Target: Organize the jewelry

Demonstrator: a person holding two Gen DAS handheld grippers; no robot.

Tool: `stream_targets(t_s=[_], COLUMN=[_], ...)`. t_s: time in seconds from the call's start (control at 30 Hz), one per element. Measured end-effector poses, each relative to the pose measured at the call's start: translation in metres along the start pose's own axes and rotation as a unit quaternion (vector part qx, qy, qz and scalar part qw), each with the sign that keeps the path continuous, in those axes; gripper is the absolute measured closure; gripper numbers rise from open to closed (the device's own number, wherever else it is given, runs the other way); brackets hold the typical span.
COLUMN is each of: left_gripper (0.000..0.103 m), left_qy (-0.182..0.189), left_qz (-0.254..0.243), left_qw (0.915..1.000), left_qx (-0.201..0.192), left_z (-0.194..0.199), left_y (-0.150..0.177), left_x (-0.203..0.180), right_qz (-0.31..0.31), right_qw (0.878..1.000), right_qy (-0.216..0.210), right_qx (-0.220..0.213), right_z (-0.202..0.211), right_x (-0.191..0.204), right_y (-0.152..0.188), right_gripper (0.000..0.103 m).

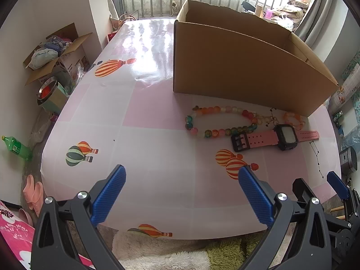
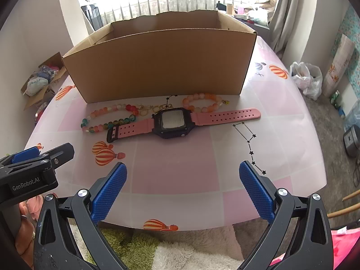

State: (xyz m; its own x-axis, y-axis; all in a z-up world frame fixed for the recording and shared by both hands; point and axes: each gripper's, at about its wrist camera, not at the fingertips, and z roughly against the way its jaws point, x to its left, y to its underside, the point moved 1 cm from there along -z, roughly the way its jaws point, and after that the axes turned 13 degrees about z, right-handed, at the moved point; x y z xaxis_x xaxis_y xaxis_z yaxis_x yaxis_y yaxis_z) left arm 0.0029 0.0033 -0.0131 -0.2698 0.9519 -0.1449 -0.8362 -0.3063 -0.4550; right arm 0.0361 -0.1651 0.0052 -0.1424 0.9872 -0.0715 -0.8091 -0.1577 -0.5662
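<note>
An open cardboard box point(image 1: 236, 67) point(image 2: 162, 67) stands on the balloon-patterned table point(image 1: 146, 112) point(image 2: 180, 180). In front of it lie a long strand of coloured beads point(image 1: 216, 110) point(image 2: 105, 110), a small orange-pink bead bracelet point(image 1: 300, 121) point(image 2: 198, 96) and a pink-strapped watch point(image 1: 285, 137) point(image 2: 173, 122) with a black case. My left gripper point(image 1: 182, 169) point(image 2: 47, 151) hovers open over the table's near edge, left of the jewelry. Beside it, my right gripper point(image 2: 182, 166) point(image 1: 317, 180) is open too, facing the watch. Neither holds anything.
On the floor to the left are a filled carton point(image 1: 51, 51), a metal bowl point(image 1: 46, 88), a green bottle point(image 1: 15, 146) and pink slippers point(image 1: 33, 193). A white plastic bag point(image 2: 306, 78) lies right of the table. A shaggy rug point(image 2: 180, 252) is below its front edge.
</note>
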Motion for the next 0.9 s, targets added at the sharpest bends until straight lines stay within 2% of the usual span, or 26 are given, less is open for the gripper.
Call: stream_targets(t_s=[0.9], left_gripper=[0.004], left_qy=[-0.002], left_qz=[0.000], left_qw=[1.0000], left_qx=[0.000], left_z=[-0.0003], left_y=[-0.0007], left_x=[-0.0024], right_qz=[-0.002], right_qw=[1.000], right_qy=[-0.002], right_qx=[0.001], right_z=[-0.0015], right_x=[-0.0010], right_y=[0.0037], right_gripper=[0.007])
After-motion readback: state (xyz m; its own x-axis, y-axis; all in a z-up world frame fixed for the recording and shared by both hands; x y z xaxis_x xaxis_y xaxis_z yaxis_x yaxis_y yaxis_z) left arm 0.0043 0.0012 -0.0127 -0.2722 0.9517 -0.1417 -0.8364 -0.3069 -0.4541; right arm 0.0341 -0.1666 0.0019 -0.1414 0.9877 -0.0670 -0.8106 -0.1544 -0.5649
